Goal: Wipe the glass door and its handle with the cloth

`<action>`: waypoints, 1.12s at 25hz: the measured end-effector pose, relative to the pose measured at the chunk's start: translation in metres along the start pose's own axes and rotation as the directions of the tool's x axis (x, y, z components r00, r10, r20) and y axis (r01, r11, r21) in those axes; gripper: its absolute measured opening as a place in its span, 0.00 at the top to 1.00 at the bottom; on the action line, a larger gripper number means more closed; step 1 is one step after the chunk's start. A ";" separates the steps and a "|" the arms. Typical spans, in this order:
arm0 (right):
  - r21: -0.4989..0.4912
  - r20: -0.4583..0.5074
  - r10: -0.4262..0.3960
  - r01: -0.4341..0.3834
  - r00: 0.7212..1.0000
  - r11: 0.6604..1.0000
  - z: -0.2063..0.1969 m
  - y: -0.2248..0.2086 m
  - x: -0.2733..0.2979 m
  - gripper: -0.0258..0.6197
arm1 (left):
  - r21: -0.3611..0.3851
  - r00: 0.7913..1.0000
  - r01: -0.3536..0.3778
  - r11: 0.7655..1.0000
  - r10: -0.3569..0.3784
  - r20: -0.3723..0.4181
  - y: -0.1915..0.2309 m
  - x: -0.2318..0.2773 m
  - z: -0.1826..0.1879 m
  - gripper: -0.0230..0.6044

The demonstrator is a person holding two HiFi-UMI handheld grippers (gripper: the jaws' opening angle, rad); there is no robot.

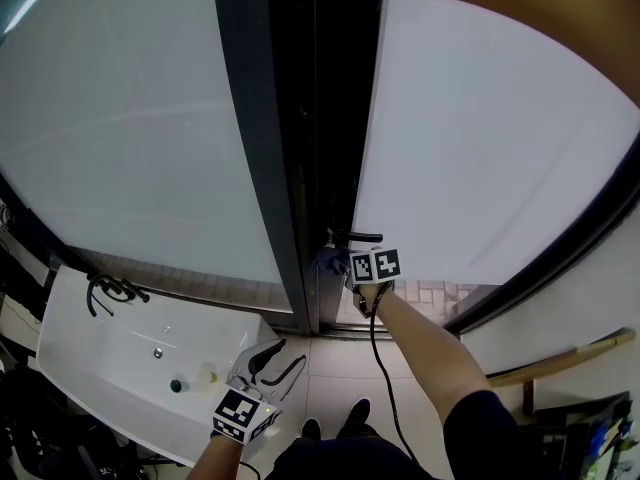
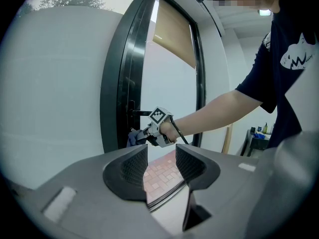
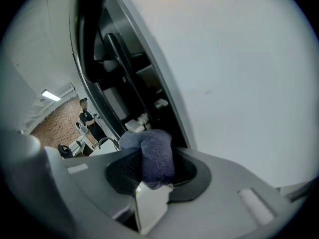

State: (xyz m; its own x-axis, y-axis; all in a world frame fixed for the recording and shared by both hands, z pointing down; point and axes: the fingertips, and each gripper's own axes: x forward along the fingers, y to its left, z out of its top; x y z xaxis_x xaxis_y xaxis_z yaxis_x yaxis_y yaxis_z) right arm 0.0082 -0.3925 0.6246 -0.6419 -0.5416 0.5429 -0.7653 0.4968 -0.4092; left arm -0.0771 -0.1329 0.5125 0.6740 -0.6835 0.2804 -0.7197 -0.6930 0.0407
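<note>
The frosted glass door (image 1: pixel 480 148) stands ajar, its dark edge and black lever handle (image 1: pixel 358 236) in the middle of the head view. My right gripper (image 1: pixel 335 262) is shut on a folded blue-grey cloth (image 3: pixel 152 156), held just below the handle against the door's edge. The handle (image 3: pixel 122 59) rises above the cloth in the right gripper view. From the left gripper view, the cloth (image 2: pixel 133 136) sits under the handle (image 2: pixel 141 113). My left gripper (image 1: pixel 272 358) hangs low near the floor, open and holding nothing.
A white sink counter (image 1: pixel 100 358) with a black tap (image 1: pixel 110 290) lies at the lower left. A fixed frosted pane (image 1: pixel 120 128) fills the left. A wooden stick (image 1: pixel 560 358) leans at the right. The person's shoes (image 1: pixel 335 420) stand on the tiled floor.
</note>
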 end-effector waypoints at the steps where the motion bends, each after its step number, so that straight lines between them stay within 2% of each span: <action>1: -0.002 0.006 -0.008 0.008 1.000 1.000 0.001 -0.002 -0.001 0.79 | 0.002 1.000 0.003 1.000 -0.003 0.004 0.000 0.001 0.001 0.69; 8: -0.024 0.062 -0.070 0.072 0.996 0.997 0.016 -0.026 -0.029 0.79 | 0.016 1.000 0.025 1.000 -0.025 0.004 -0.006 0.005 0.001 0.69; 13: 0.013 0.117 -0.117 0.116 0.986 0.993 0.026 -0.041 -0.048 0.79 | 0.018 0.999 0.047 0.999 -0.047 -0.001 -0.009 0.009 0.003 0.69; 22: 0.030 0.157 -0.136 0.133 0.978 0.991 0.024 -0.055 -0.085 0.79 | 0.034 0.997 0.075 0.997 -0.075 0.005 -0.022 0.011 0.010 0.69; 28: -0.084 0.120 -0.097 0.107 0.988 0.991 -0.007 -0.039 -0.105 0.79 | 0.051 0.996 0.089 0.995 -0.089 0.007 -0.028 0.007 0.011 0.69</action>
State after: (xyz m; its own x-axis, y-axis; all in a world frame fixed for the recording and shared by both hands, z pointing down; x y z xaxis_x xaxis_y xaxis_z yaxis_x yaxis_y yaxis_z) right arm 0.1058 -0.3498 0.5888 -0.5661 -0.6646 0.4877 -0.8229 0.4910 -0.2861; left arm -0.0507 -0.1206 0.5028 0.7367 -0.6204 0.2689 -0.6476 -0.7618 0.0165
